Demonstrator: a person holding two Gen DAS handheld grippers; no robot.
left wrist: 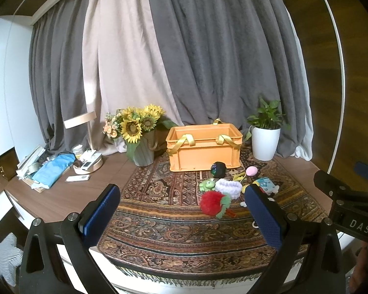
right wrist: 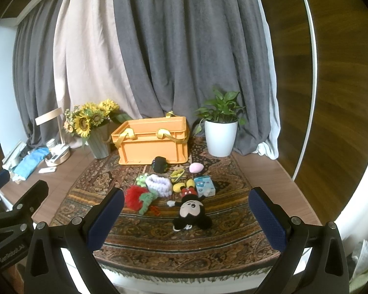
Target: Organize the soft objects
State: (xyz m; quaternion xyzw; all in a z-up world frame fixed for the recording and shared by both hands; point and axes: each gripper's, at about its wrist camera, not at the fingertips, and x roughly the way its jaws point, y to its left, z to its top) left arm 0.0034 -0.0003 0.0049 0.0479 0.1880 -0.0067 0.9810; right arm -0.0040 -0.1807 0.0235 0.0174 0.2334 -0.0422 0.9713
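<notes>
An orange crate [left wrist: 203, 147] [right wrist: 152, 142] with yellow strap handles stands at the back of the patterned rug [left wrist: 174, 223] [right wrist: 184, 240]. In front of it lie soft toys: a red fluffy toy [left wrist: 212, 202] [right wrist: 135, 197], a white knitted ring [left wrist: 228, 187] [right wrist: 158, 184], a green frog [left wrist: 207, 184] [right wrist: 141, 179], a black ball [left wrist: 218, 169] [right wrist: 160, 163], a pink egg [left wrist: 251, 170] [right wrist: 196, 167], a blue-white pouch [left wrist: 266, 184] [right wrist: 203, 185] and a mouse plush [right wrist: 192, 210]. My left gripper [left wrist: 184, 210] and right gripper [right wrist: 187, 214] both hover open near the rug's front, holding nothing.
A grey vase of sunflowers [left wrist: 139, 132] [right wrist: 93, 125] stands left of the crate and a white potted plant [left wrist: 266, 137] [right wrist: 220, 129] right of it. A lamp, remotes and a blue cloth [left wrist: 54, 170] clutter the table's left. Curtains hang behind.
</notes>
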